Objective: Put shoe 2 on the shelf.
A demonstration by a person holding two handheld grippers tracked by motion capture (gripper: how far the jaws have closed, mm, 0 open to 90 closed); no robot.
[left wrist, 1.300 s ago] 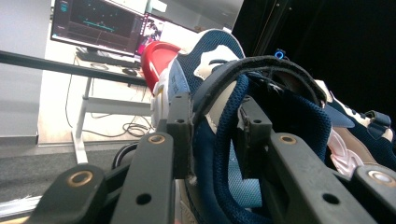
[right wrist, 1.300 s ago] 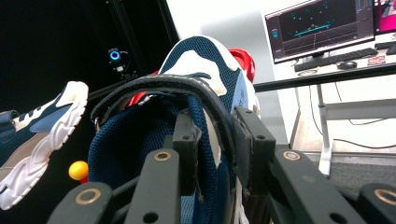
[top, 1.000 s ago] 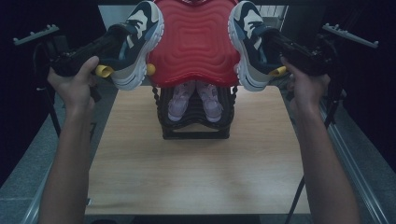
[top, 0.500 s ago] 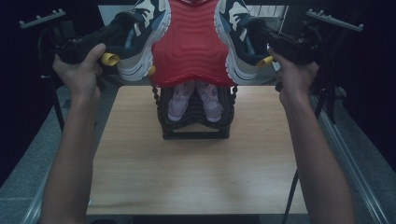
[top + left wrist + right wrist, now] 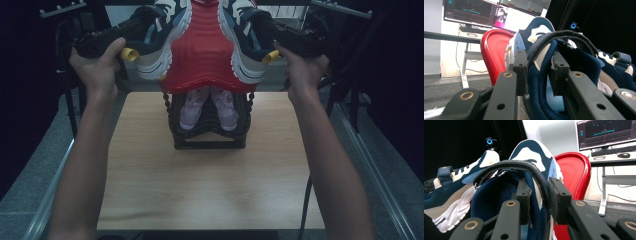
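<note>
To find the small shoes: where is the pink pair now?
In the high view, the pink pair sits inside the black rack at the table's far middle, below the red tray.

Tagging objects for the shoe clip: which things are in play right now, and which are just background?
In play:
- left navy-and-white sneaker, clamped in left hand-held gripper
- right navy-and-white sneaker, clamped in right hand-held gripper

Just there:
- red ribbed plastic tray
- black shoe rack
- small pink sneakers
- wooden table

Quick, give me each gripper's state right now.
Left gripper: closed on the collar of the left navy sneaker, held up.
Right gripper: closed on the collar of the right navy sneaker, held up.
</note>
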